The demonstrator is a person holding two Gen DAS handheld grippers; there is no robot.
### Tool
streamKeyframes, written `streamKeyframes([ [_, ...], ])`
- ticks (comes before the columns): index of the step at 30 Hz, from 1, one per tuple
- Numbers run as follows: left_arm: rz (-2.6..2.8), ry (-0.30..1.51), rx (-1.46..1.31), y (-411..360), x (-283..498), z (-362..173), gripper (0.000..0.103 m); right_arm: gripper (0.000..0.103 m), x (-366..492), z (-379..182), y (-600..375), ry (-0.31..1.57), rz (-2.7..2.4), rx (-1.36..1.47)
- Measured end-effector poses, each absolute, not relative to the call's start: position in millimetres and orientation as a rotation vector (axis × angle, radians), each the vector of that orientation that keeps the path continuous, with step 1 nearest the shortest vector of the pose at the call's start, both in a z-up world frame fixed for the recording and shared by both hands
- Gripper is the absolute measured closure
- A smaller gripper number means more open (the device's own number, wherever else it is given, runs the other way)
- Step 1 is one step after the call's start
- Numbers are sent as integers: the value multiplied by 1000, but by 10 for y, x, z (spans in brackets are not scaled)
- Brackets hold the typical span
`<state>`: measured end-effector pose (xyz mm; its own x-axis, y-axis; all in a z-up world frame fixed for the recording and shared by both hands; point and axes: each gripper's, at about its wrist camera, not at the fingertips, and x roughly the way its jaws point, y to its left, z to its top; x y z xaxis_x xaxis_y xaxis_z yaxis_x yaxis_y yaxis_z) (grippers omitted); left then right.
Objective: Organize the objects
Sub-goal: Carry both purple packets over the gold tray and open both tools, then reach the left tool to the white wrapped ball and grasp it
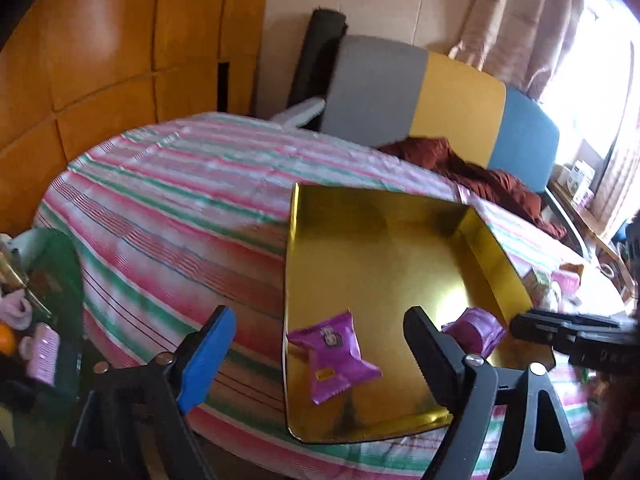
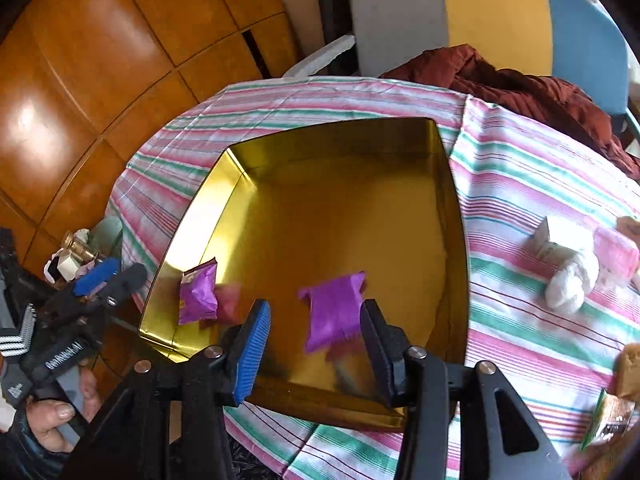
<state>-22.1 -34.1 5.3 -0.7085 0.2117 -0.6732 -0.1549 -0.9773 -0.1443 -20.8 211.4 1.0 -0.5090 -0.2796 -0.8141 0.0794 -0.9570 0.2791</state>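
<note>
You had both claws over the gold tray point(image 2: 456, 216), the collecting point on the striped cloth point(image 2: 520, 184). Your left gripper point(image 1: 320, 344) was spread wide and empty; its purple packet point(image 1: 334, 354) lay flat inside the tray's near edge. Your right gripper point(image 2: 316, 344) was parted, its pads clear of the second packet point(image 2: 334, 310), which was apparently dropped onto the tray floor.
</note>
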Motion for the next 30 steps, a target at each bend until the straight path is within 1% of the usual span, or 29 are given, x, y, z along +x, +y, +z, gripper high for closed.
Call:
streamKeyframes([
  [2,2755,-104,-1069,-332,-224,126,12,53,-151,40,2121,-293,-2586,1417],
  [6,2772,-75,-1037,-242,-201,245,10,52,-36,83,2111,-254,-2653,1374],
  [11,2749,-27,-1034,-56,-151,297,10,52,80,106,2110,-187,-2730,1333],
  [14,2726,-6,-1027,59,-105,318,10,51,145,126,2174,-193,-2770,1308],
  [15,2716,2,-1025,101,-95,320,10,49,168,137,2206,-197,-2785,1297],
  [16,2701,14,-1024,156,-82,321,10,40,188,147,2232,-199,-2797,1289],
  [17,2691,24,-1022,196,-72,320,10,36,215,161,2271,-204,-2812,1280],
  [23,2629,72,-1009,433,6,324,10,36,370,189,2521,-254,-2888,1282],
  [30,2494,69,-981,709,52,357,10,36,626,237,2929,-319,-2995,1346],
])
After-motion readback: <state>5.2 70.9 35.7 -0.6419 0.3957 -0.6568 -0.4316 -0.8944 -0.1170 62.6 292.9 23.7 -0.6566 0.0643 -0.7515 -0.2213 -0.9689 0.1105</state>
